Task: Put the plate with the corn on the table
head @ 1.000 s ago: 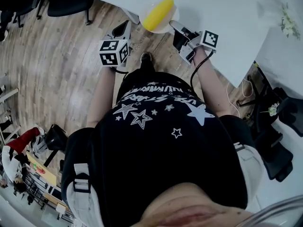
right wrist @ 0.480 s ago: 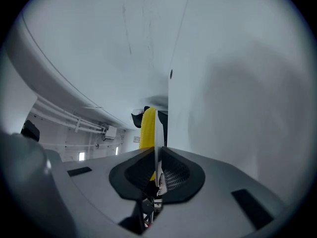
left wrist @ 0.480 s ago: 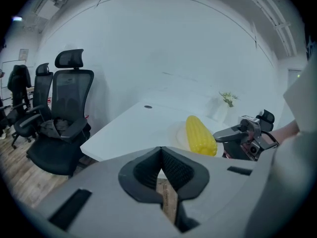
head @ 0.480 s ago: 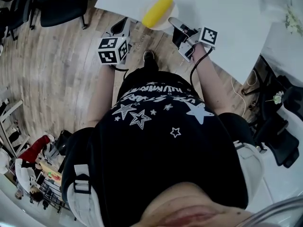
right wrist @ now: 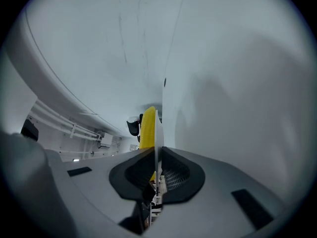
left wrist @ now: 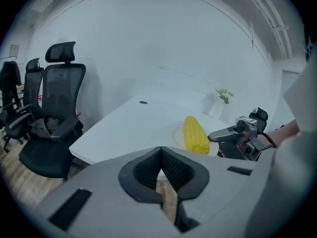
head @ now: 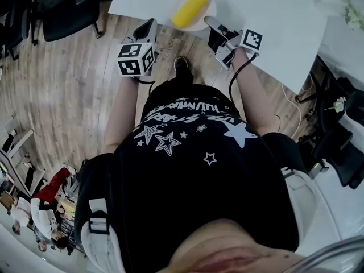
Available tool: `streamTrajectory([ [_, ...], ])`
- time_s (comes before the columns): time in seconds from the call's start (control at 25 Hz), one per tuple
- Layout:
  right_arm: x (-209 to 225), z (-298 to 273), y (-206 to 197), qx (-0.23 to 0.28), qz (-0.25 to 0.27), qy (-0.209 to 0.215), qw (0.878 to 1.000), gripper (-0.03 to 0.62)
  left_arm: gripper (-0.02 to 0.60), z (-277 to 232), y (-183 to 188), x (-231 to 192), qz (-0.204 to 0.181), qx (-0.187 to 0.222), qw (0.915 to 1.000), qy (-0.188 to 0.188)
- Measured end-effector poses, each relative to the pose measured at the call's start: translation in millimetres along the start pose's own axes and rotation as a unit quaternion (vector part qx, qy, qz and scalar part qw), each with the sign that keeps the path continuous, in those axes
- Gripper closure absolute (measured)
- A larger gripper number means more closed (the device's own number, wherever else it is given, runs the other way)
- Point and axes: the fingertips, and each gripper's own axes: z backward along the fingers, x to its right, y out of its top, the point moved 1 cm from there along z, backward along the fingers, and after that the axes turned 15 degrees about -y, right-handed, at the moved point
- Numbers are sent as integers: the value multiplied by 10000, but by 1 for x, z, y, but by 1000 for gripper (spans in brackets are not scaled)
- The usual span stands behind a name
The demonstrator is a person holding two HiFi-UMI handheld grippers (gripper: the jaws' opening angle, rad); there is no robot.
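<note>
A yellow corn cob [head: 191, 8] lies on a white plate [head: 200, 23] at the near edge of the white table [head: 267, 21]. My right gripper [head: 209, 21] is shut on the plate's near rim. In the right gripper view the plate [right wrist: 157, 128] shows edge-on between the pads, with the corn [right wrist: 147, 125] on its left. Whether the plate rests on the tabletop I cannot tell. My left gripper [head: 149, 26] is shut and empty, over the floor left of the plate. The left gripper view shows the corn [left wrist: 195, 135], the plate [left wrist: 179, 135] and the right gripper [left wrist: 225, 134].
Black office chairs [head: 68, 4] stand on the wooden floor [head: 68, 84] left of the table, and one chair [left wrist: 54, 118] is close to the table corner. A small plant [left wrist: 224, 94] stands further back on the table. The person's legs are close to the table edge.
The plate with the corn has shifted a little further over the table, still in the right gripper. The left gripper has hardly moved.
</note>
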Motion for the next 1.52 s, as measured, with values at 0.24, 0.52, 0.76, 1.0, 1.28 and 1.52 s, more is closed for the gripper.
streamTrajectory([
  [0.24,11,9,6,139,-36,-161,9998,563,577,-10,0,6,-40,-44,9999,-141],
  [0.52,19,10,9,286,-186,-316,9989,563,577,-17,-2,8,-75,-85,9996,-275],
  [0.76,27,8,15,398,-335,-499,9974,563,577,-22,-1,6,-79,-122,9993,-335],
  [1.0,30,9,20,478,-648,-652,9946,563,577,-25,4,11,-115,-93,9993,-345],
  [1.28,28,8,20,485,-790,-964,9910,568,577,-19,6,9,-38,-37,9996,-280],
  [1.52,35,11,24,439,-661,-1518,9852,577,577,-15,9,13,-10,62,9998,-206],
])
